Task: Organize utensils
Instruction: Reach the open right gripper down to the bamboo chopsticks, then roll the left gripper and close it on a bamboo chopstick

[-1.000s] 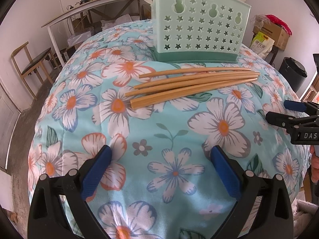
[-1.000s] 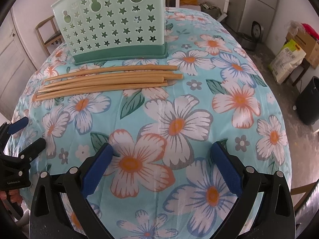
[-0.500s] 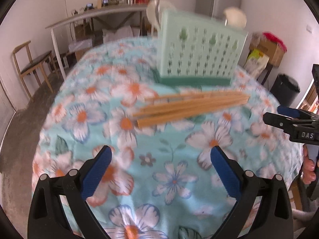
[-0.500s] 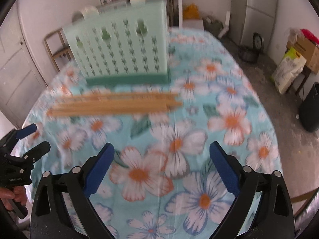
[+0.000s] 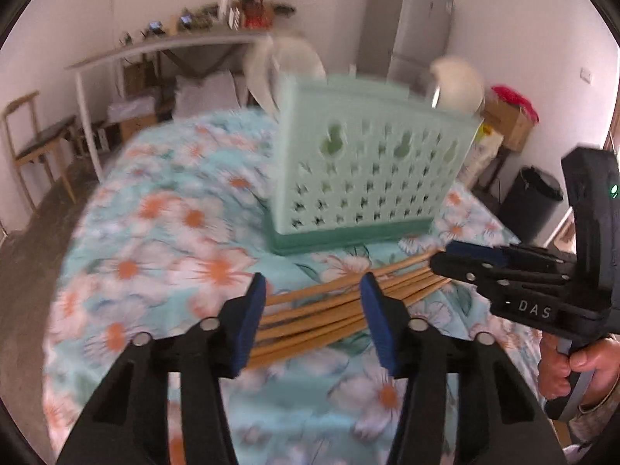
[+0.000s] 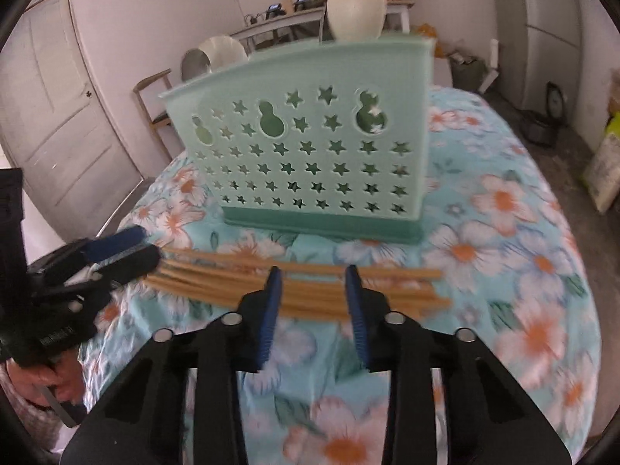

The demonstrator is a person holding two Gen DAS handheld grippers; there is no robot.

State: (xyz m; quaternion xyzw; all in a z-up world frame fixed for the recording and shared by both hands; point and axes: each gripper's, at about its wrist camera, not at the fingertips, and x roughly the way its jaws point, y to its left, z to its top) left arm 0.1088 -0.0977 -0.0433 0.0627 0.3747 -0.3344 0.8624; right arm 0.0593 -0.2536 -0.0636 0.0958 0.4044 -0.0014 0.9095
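Now approach step: both grippers' fingers closing, nothing between yet, left gripper [image 5: 312, 319] and right gripper [image 6: 312, 306] above chopsticks [image 6: 302, 285]; next I judged descent needed, then transfer to holder [image 6: 310, 155].

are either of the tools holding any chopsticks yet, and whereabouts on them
Nothing is held yet. Both the left tool and the right tool are closing with the chopsticks lying on the tablecloth beyond their pads, not between them.

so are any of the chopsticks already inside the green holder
No: the chopsticks all lie flat on the floral cloth in front of the green holder.
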